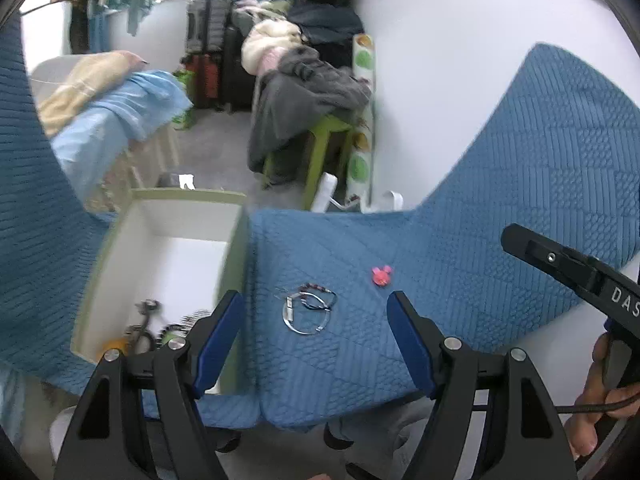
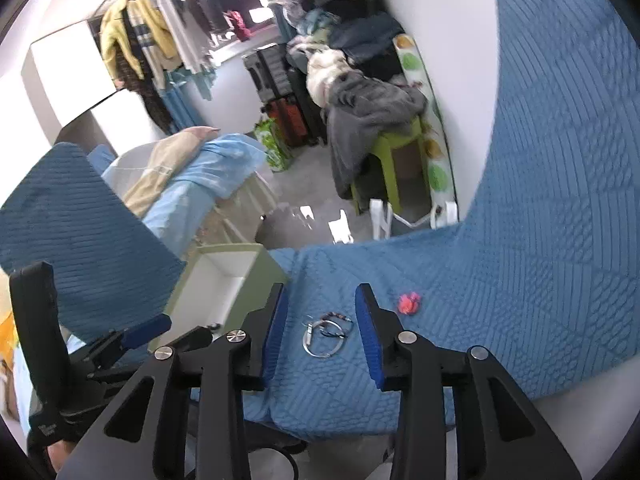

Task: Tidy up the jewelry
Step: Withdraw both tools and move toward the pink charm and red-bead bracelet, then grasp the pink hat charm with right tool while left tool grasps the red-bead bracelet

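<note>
A small heap of bracelets, a silver bangle with dark beaded strands [image 1: 306, 309], lies on the blue quilted cover [image 1: 500, 200]. A pink trinket [image 1: 381, 275] lies apart to its right. My left gripper [image 1: 316, 304] is open and empty, its jaws either side of the heap and above it. A green-edged white box [image 1: 172, 248] to the left holds several jewelry pieces [image 1: 160, 328]. In the right wrist view my right gripper [image 2: 322, 304] is open and empty, just short of the bracelets [image 2: 326, 334]. The pink trinket [image 2: 409, 303] and the box [image 2: 224, 280] show there too.
The quilted cover [image 2: 540, 220] curves up at the right and left. Beyond its far edge are the floor, a green stool [image 1: 324, 140] draped with grey clothes, suitcases [image 1: 212, 68] and a white wall. My left gripper's body [image 2: 60, 360] shows at the lower left in the right wrist view.
</note>
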### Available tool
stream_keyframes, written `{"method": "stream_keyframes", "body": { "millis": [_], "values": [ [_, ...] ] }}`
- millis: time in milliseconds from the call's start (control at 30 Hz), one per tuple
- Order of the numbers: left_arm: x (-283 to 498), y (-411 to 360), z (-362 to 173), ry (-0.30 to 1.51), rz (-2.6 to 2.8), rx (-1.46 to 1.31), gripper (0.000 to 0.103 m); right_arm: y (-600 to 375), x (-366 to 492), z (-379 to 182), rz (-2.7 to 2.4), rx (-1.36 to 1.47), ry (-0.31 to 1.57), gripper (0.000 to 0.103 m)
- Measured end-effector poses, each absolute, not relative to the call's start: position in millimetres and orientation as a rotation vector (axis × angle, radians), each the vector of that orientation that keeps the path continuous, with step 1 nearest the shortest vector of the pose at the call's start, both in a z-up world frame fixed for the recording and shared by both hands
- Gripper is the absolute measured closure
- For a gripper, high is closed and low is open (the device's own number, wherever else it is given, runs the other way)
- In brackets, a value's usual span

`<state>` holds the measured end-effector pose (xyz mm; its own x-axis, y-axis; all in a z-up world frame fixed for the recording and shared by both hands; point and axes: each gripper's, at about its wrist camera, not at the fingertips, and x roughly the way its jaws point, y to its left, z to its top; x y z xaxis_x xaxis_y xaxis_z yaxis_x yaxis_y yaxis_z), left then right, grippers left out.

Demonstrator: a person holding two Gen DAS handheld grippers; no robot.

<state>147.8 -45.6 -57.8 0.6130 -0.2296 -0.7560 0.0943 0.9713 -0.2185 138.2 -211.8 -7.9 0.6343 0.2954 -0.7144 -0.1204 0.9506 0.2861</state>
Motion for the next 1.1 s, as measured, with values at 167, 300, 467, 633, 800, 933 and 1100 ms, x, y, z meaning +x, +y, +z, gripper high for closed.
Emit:
{"method": "stream_keyframes", "body": {
  "millis": [167,300,467,633,800,933,1100],
  "values": [
    [164.5,-64.0,-87.8,0.938,-0.222,-0.147,0.03,-232.2,149.2,-35.7,0.201,0.243,0.905,0.07],
    [179.2,-76.1,-113.1,0.967,-0.254,-0.132,0.031,-243.6,164.4,-61.8,0.182,0.261,0.956,0.07],
    [201.3,-92.9,-151.6,1.004,-0.28,-0.094,0.031,-251.5,183.6,-98.2,0.167,0.272,1.023,0.07],
    [222.9,-104.5,-185.7,1.046,-0.313,-0.072,0.039,-257.4,206.8,-133.8,0.161,0.276,1.083,0.07],
    [238.8,-116.0,-218.2,1.086,-0.329,-0.002,0.049,-259.9,227.2,-164.9,0.165,0.281,1.13,0.071],
    [249.0,-124.3,-236.8,1.097,-0.335,0.052,0.055,-261.3,241.4,-189.6,0.163,0.276,1.171,0.072],
    [256.5,-133.9,-252.2,1.081,-0.341,0.128,0.062,-262.9,252.6,-212.2,0.162,0.288,1.207,0.072]
  ]
}}
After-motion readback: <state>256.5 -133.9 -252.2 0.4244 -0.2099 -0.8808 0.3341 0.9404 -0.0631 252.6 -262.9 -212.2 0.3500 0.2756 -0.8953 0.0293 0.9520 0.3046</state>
